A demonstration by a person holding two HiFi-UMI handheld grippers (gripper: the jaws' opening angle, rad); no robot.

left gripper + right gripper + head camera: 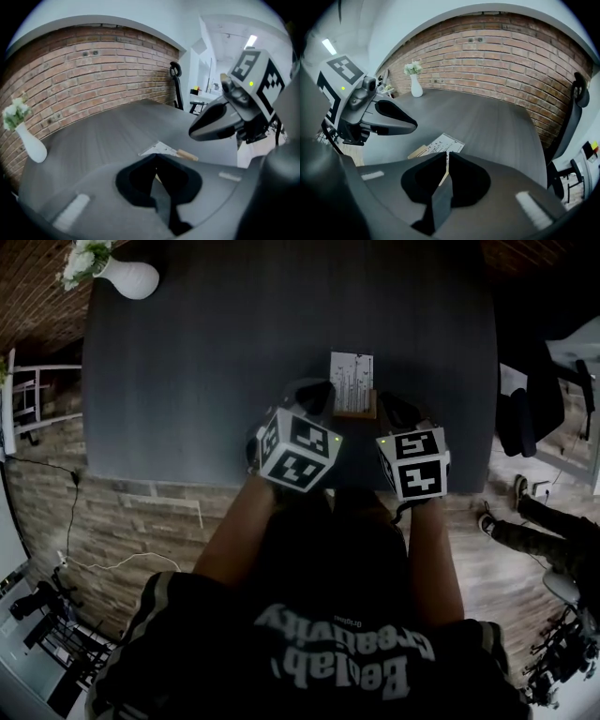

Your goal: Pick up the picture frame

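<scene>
A dark grey table (187,381) stands before a red brick wall (93,70). The picture frame (352,381) is found lying flat on the table. It shows a white sheet with small dark print, and a pale wooden strip is seen along its end nearest the person. In both gripper views the frame (161,150) (443,144) is seen just beyond the jaw tips, resting on the table.

The left gripper (314,395) is held just over the frame's near left corner. In its own view the left gripper (157,157) is seen with its jaws pressed together at the tips, and nothing is pinched between them. The right gripper (394,409) is held just beside the frame's near right corner. In its own view the right gripper (446,157) is seen with its jaws parted by a narrow slit only. A sliver of the wooden strip shows through the slit, but no contact with the pads can be confirmed.

A white vase (131,277) with pale flowers stands well away from the frame, at the far left corner of the table.
</scene>
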